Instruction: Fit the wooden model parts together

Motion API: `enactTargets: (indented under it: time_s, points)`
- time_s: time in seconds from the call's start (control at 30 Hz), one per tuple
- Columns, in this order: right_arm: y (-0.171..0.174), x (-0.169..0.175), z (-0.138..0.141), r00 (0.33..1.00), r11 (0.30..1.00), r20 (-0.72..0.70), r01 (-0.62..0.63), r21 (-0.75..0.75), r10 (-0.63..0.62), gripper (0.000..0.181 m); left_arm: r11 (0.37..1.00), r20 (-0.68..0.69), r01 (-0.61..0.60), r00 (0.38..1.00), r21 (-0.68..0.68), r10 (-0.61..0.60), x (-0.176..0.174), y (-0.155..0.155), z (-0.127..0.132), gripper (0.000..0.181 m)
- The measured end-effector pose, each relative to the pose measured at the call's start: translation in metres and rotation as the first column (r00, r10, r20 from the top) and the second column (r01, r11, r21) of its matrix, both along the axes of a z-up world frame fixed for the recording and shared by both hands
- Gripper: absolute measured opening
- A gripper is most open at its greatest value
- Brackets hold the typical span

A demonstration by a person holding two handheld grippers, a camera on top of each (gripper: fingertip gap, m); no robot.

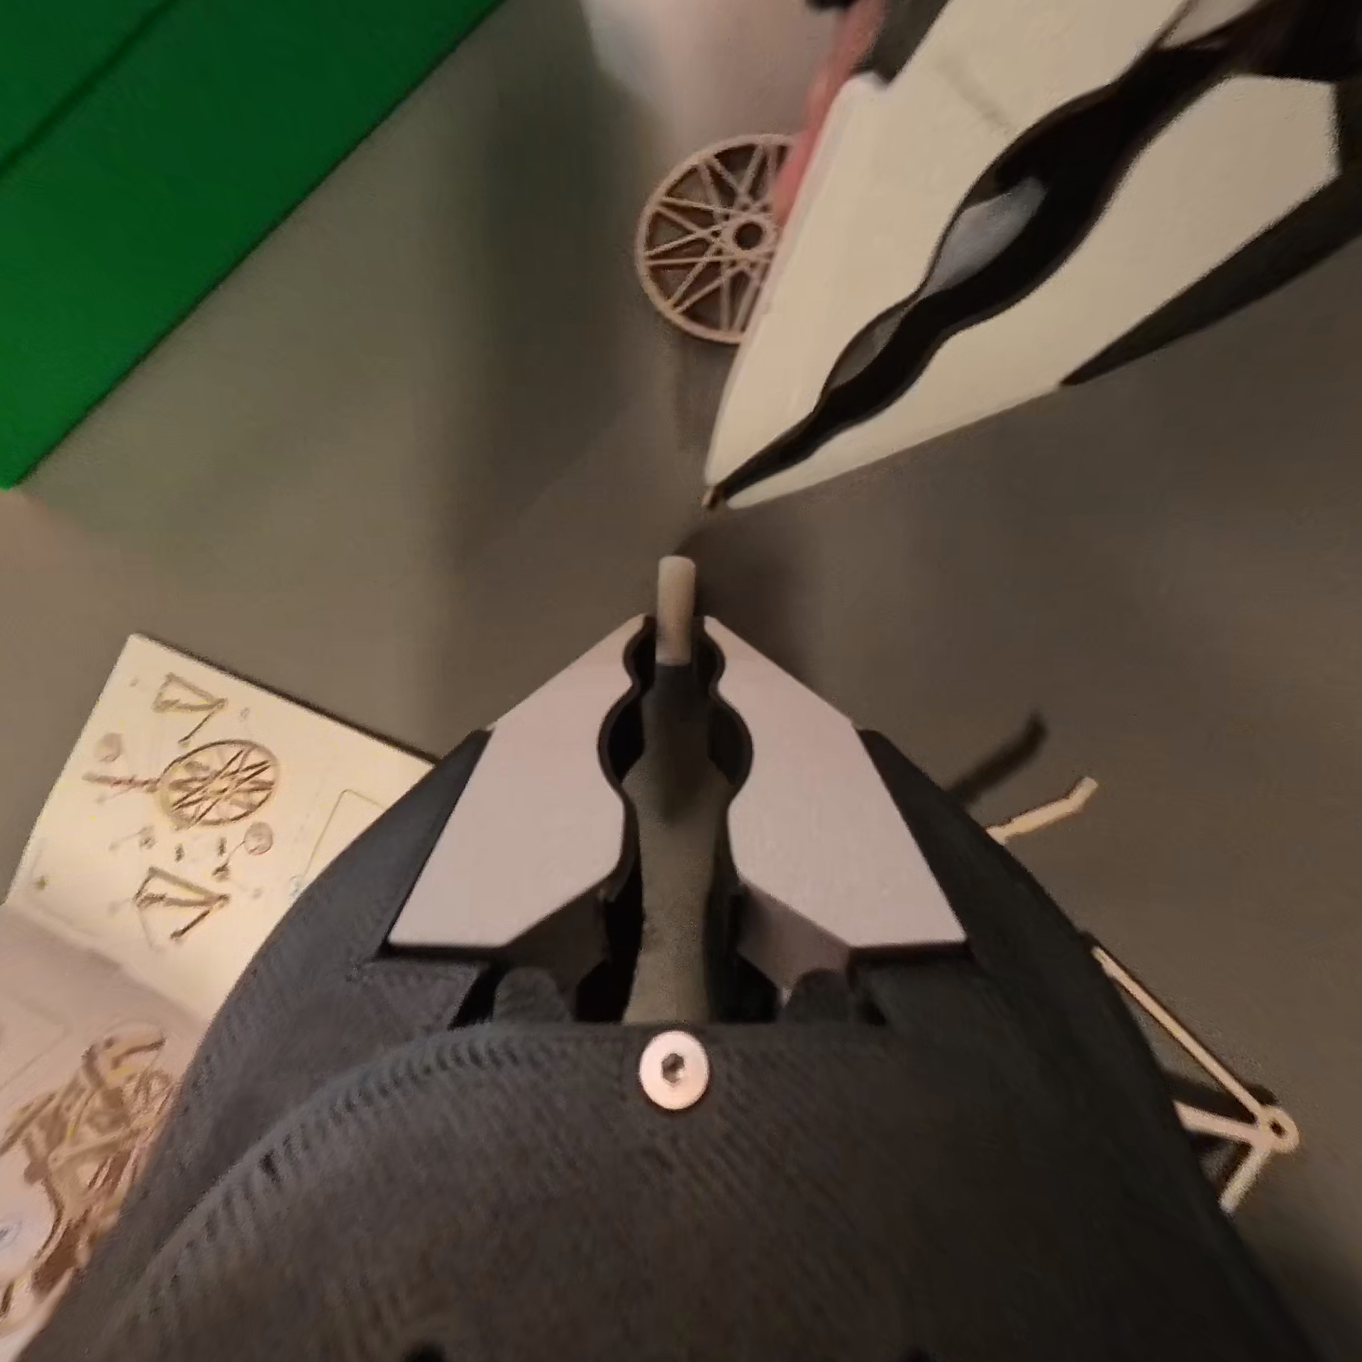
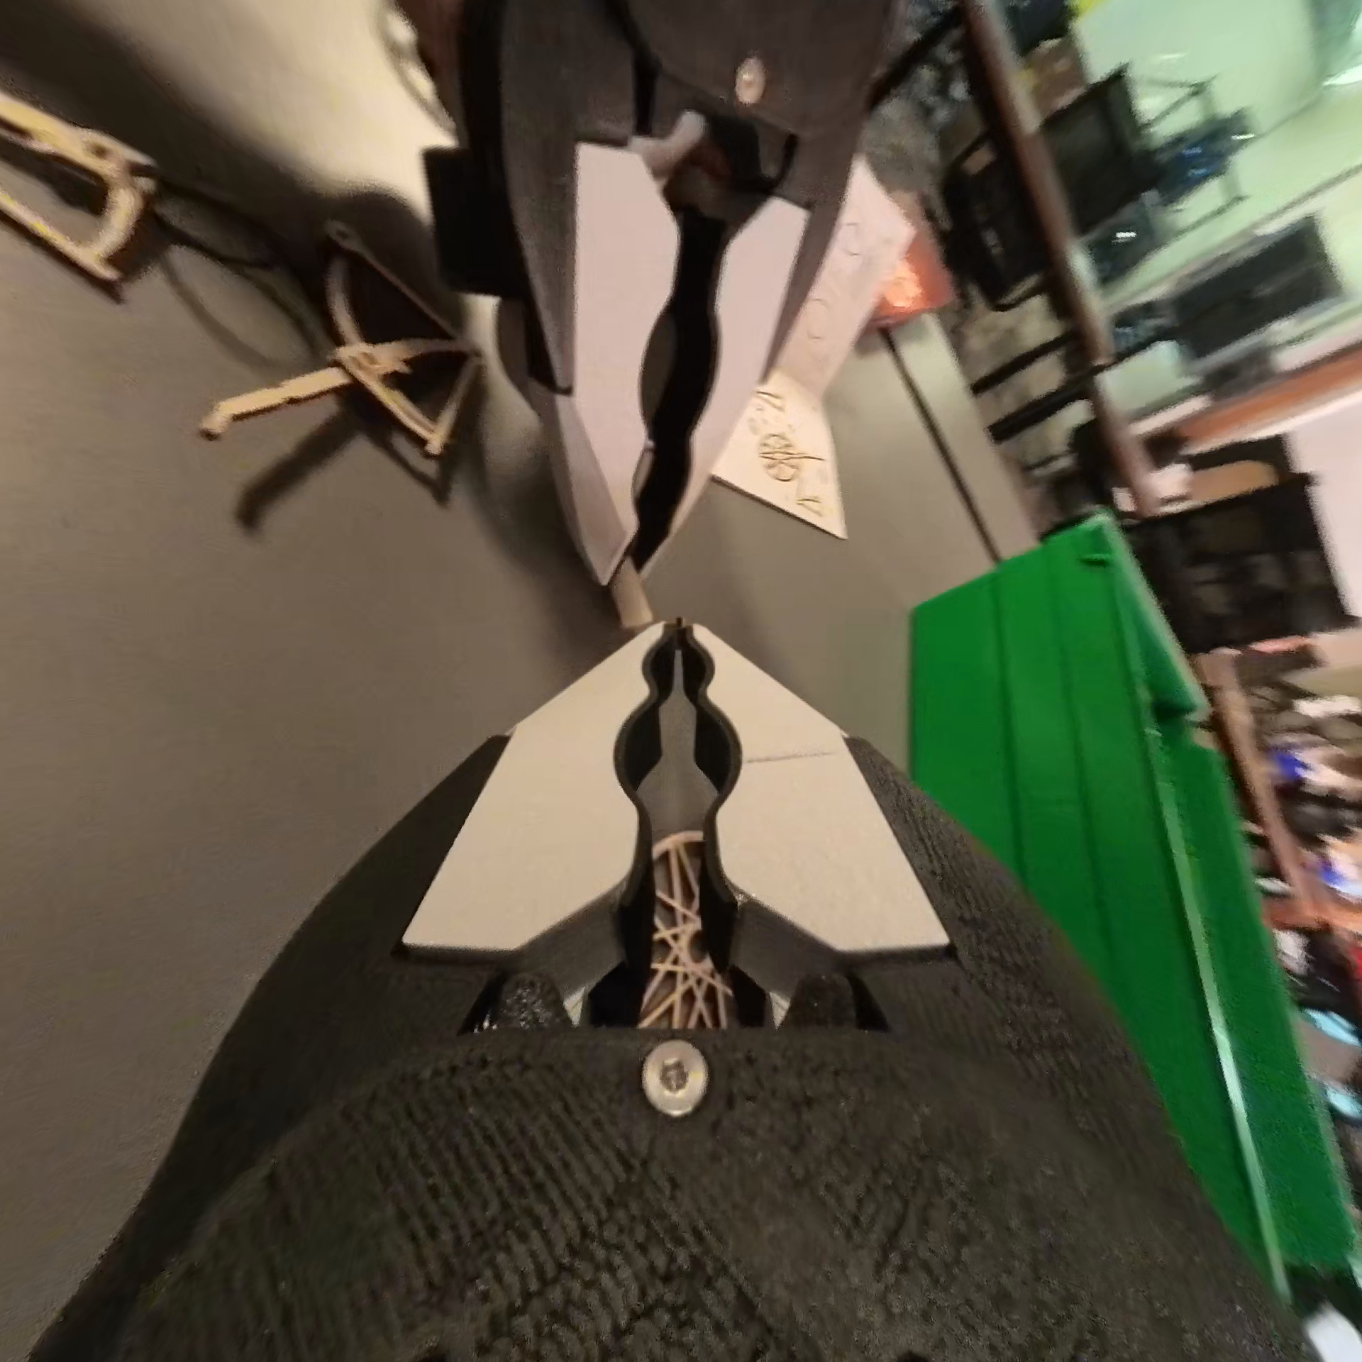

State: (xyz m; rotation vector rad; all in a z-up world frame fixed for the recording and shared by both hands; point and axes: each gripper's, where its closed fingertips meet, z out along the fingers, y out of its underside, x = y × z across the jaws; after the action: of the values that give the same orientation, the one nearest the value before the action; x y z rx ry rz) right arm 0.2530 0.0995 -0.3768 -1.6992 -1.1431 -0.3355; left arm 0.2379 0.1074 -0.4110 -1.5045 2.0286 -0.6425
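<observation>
My left gripper [image 1: 676, 626] is shut on a short pale wooden peg [image 1: 676, 597] that sticks out past its tips. In the right wrist view the left gripper [image 2: 626, 567] comes down from the top, and the peg [image 2: 632, 601] ends just short of my right gripper [image 2: 682, 626]. The right gripper's jaws are closed and nothing clear shows between the tips. It also shows in the left wrist view [image 1: 711, 497], just beyond the peg. A spoked wooden wheel [image 1: 707, 243] lies flat on the grey table and shows through the right fingers' gap [image 2: 682, 951].
A green box [image 1: 184, 184] stands at one side of the table [image 2: 1069, 811]. A printed instruction sheet [image 1: 184, 796] lies near the left gripper [image 2: 788, 457]. Thin wooden frame parts [image 2: 383, 368] lie on the table, with another piece [image 2: 81, 177] farther off. The grippers' ends are close to 4 centimetres from one another. Between my right fingertips and the spoked wooden wheel [image 1: 707, 243] there is roughly 9 centimetres.
</observation>
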Motion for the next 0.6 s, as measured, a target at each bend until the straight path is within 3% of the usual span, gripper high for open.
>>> enactTargets:
  time_s: [0.1,0.23,0.3,0.4,0.6]
  points:
    - [0.008,0.01,0.021,0.993,0.988,-0.058,0.109,0.105,-0.104,0.0,0.99,0.162,-0.138,0.978,0.014,0.134,0.011,0.012,0.024,0.008]
    - [0.01,0.007,0.074,0.904,0.972,-0.418,0.172,0.162,-0.09,0.0,0.965,0.491,-0.261,0.843,0.015,0.221,0.019,0.017,0.092,0.008]
    - [0.008,0.008,0.101,0.857,0.961,-0.512,0.193,0.2,-0.066,0.0,0.956,0.581,-0.289,0.786,0.045,0.21,0.015,0.014,0.118,0.008]
    - [0.006,0.003,0.12,0.855,0.954,-0.517,0.187,0.233,-0.042,0.0,0.951,0.667,-0.298,0.726,0.083,0.17,0.011,0.006,0.144,0.008]
    - [0.006,-0.002,0.127,0.871,0.947,-0.489,0.191,0.259,-0.042,0.0,0.943,0.688,-0.302,0.715,0.142,0.126,0.01,-0.002,0.155,0.008]
